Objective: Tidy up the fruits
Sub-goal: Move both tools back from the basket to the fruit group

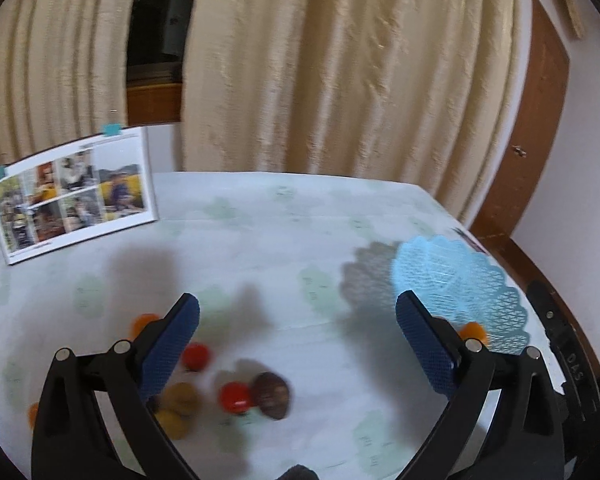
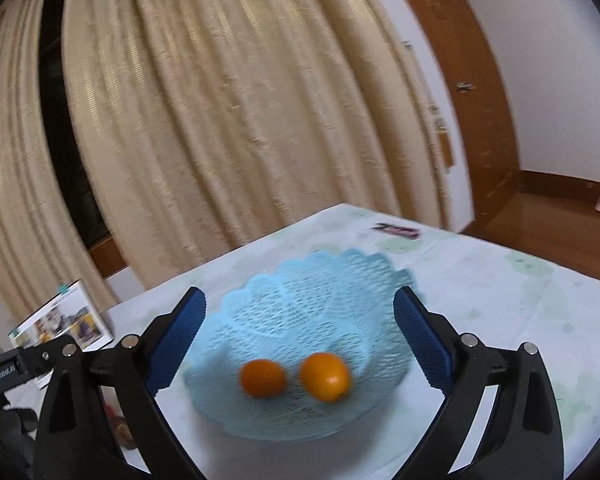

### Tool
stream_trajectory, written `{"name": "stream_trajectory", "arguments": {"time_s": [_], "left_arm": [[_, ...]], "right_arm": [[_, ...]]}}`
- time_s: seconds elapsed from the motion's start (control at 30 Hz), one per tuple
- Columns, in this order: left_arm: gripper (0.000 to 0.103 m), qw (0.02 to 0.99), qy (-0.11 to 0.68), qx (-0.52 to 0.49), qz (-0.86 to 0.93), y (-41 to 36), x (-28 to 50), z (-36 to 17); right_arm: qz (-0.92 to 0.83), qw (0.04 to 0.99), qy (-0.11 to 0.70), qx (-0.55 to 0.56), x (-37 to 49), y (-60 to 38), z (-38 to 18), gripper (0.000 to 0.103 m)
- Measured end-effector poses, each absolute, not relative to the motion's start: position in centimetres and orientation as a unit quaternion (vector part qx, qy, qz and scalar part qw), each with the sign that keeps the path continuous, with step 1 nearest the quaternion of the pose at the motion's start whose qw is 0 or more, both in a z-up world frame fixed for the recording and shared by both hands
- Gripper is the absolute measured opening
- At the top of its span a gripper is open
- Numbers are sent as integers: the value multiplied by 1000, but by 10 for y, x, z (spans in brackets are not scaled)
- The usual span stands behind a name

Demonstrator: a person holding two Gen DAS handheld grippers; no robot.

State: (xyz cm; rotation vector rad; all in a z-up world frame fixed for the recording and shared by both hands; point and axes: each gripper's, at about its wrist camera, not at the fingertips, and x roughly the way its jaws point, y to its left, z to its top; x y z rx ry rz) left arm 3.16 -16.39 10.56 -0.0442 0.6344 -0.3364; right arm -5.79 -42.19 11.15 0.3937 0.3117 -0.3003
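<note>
In the left wrist view, my left gripper (image 1: 298, 312) is open and empty above a blurred cluster of fruit on the table: two red fruits (image 1: 236, 397), a dark brown one (image 1: 271, 395), brownish-yellow ones (image 1: 180, 398) and small orange ones (image 1: 144, 322). The light blue lace basket (image 1: 460, 276) stands at the right. In the right wrist view, my right gripper (image 2: 300, 306) is open and empty over the blue basket (image 2: 324, 292), which holds two oranges (image 2: 262, 377) (image 2: 325, 376).
The table has a pale patterned cloth (image 1: 284, 232). A photo calendar (image 1: 74, 194) stands at the back left. Cream curtains (image 1: 340, 68) hang behind. A small dark item (image 2: 398, 231) lies near the far table edge. A wooden door (image 2: 456, 80) is at the right.
</note>
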Motion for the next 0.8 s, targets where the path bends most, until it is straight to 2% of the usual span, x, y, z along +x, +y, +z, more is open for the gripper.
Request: {"name": "stream_trajectory", "arguments": {"time_s": [0.8], "left_arm": [[98, 944, 328, -27, -27, -22, 5, 83]], "right_arm": [[-57, 970, 201, 125, -38, -375, 102, 97]]}}
